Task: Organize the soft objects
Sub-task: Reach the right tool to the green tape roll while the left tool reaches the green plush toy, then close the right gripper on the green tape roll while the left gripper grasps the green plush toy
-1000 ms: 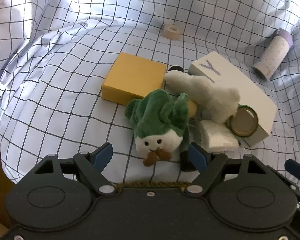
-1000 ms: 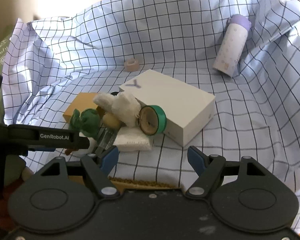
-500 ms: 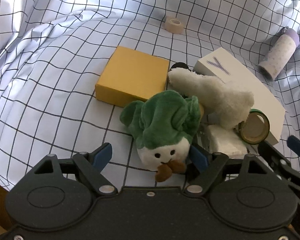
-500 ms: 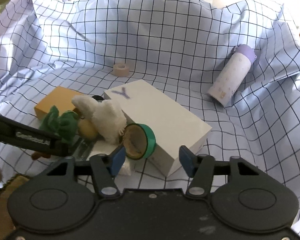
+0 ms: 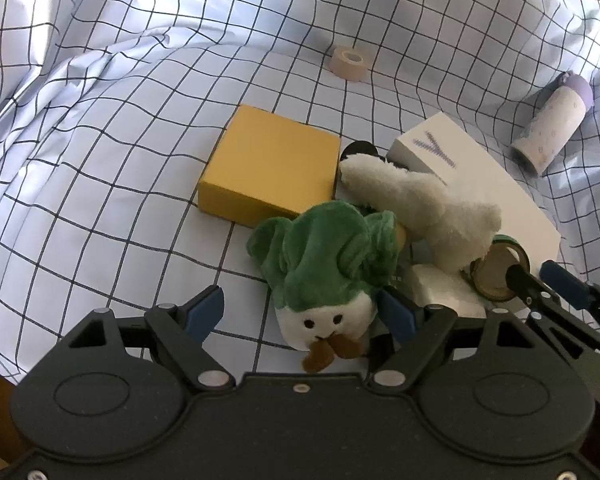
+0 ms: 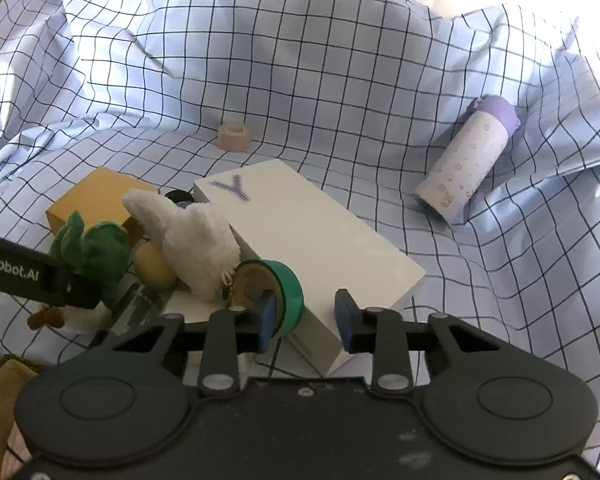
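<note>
A green-leaved plush with a white face (image 5: 324, 256) lies on the checked sheet, its head between the fingers of my left gripper (image 5: 300, 312). That gripper is open; the plush sits near the right pad and well clear of the left pad. A white fluffy plush (image 5: 428, 204) leans on the white box (image 5: 480, 176) behind it. My right gripper (image 6: 305, 314) is shut to a narrow gap, its jaws closing. Its left finger stands in front of the green tape roll (image 6: 290, 296), and the right pad is apart from the roll, over the white box (image 6: 320, 248).
A yellow box (image 5: 272, 164) sits behind the green plush. A beige tape roll (image 5: 348, 62) lies farther back, and a purple-capped bottle (image 6: 468, 168) lies at the right. A white folded pad (image 5: 444, 292) rests under the white plush. The sheet rises in folds all round.
The right gripper's jaws have narrowed from wide to a small gap, and it has come in close to the green tape roll. The green plush sits deeper between the left fingers.
</note>
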